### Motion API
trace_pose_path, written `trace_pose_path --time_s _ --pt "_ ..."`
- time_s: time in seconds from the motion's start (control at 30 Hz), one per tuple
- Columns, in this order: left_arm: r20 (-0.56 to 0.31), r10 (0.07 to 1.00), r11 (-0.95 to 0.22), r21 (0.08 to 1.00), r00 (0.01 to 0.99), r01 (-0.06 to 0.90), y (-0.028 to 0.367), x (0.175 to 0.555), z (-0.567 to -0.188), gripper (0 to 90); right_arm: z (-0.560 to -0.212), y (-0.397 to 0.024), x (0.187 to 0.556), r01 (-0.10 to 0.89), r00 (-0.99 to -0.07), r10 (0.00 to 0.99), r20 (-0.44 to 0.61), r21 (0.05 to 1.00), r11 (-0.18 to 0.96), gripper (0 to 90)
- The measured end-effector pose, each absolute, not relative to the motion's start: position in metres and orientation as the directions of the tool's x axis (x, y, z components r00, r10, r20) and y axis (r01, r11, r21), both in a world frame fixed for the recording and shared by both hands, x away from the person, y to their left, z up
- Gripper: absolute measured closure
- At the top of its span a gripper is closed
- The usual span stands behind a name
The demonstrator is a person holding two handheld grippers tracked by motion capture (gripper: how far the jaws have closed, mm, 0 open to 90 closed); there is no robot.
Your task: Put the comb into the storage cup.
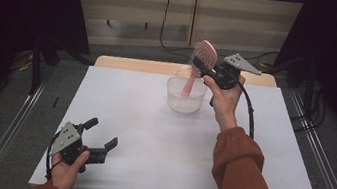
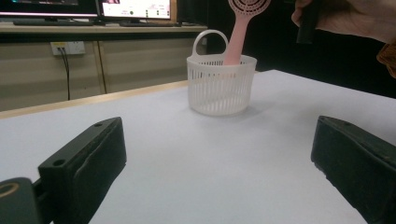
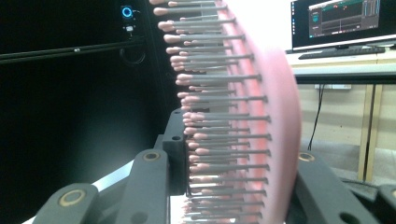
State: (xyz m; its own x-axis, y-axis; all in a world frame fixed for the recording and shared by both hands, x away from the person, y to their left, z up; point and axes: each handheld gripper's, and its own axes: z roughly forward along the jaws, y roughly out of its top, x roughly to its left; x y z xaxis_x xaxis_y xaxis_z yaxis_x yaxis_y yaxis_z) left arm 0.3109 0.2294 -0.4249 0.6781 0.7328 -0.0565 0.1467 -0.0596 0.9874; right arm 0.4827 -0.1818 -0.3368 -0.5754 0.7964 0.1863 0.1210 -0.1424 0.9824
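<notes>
A pink hairbrush (image 1: 202, 59) stands tilted with its handle down inside a small white slatted basket (image 1: 184, 99) at the back middle of the white table. My right gripper (image 1: 200, 64) is shut on the brush head; its bristles (image 3: 219, 126) and pink back (image 3: 280, 140) sit between the jaws in the right gripper view. The basket (image 2: 221, 84) and the brush handle (image 2: 237, 39) also appear in the left gripper view. My left gripper (image 1: 101, 134) rests at the front left of the table, open, with nothing between its jaws.
The white table top (image 1: 150, 137) spreads between basket and left hand. A wooden strip (image 1: 135, 64) edges its far side. Metal rails (image 1: 320, 163) run along both sides. Monitors (image 2: 135, 8) stand on a desk beyond.
</notes>
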Motion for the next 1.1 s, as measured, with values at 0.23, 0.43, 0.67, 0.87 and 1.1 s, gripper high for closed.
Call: trace_pose_path --time_s 0.23,0.43,0.67,0.87,1.1 --pt "-0.041 0.730 -0.079 0.986 0.682 0.144 0.227 0.310 -0.424 3.5 -0.346 -0.176 0.486 0.146 -0.581 0.793 0.184 0.982 -0.121 64.5" --pt "-0.031 0.727 -0.086 0.987 0.686 0.135 0.226 0.308 -0.424 3.5 -0.353 -0.172 0.491 0.157 -0.580 0.793 0.186 0.981 -0.115 64.5" --pt "-0.036 0.730 -0.084 0.986 0.683 0.142 0.226 0.309 -0.424 3.6 -0.363 -0.166 0.494 0.173 -0.582 0.791 0.188 0.979 -0.106 64.5" --pt "-0.038 0.731 -0.082 0.986 0.681 0.144 0.227 0.309 -0.424 3.8 -0.370 -0.161 0.495 0.188 -0.584 0.791 0.183 0.978 -0.088 64.5" --pt "-0.043 0.732 -0.079 0.986 0.680 0.147 0.227 0.310 -0.424 3.8 -0.375 -0.158 0.499 0.196 -0.582 0.791 0.189 0.977 -0.089 64.5"
